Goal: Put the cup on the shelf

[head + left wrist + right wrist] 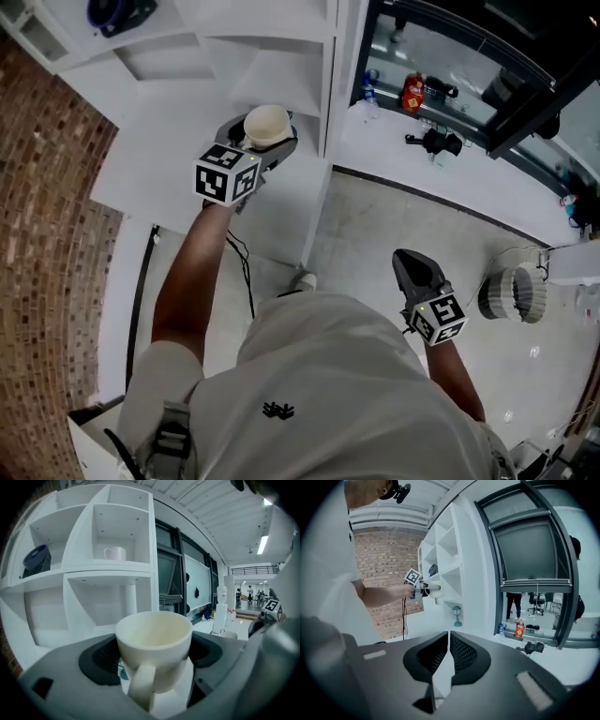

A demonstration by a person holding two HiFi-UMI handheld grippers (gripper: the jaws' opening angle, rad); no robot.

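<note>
A cream cup point(154, 653) stands upright between the jaws of my left gripper point(154, 656), its handle turned toward the camera; the gripper is shut on it. In the head view the cup point(266, 125) and left gripper point(262, 139) are held out in front of the white shelf unit point(234, 56). The shelf's open compartments point(108, 606) lie straight ahead in the left gripper view. My right gripper point(447, 660) hangs low at the person's side point(412, 267), shut with nothing in it. From the right gripper view the cup point(433, 587) shows beside the shelf point(445, 559).
A white mug point(115, 553) stands in an upper compartment, a dark round fan point(36, 558) in the one to its left. A small lamp point(457, 616) sits on a low ledge. A windowsill point(441, 141) holds a red can point(412, 94) and dark objects. A white fan point(514, 294) stands on the floor.
</note>
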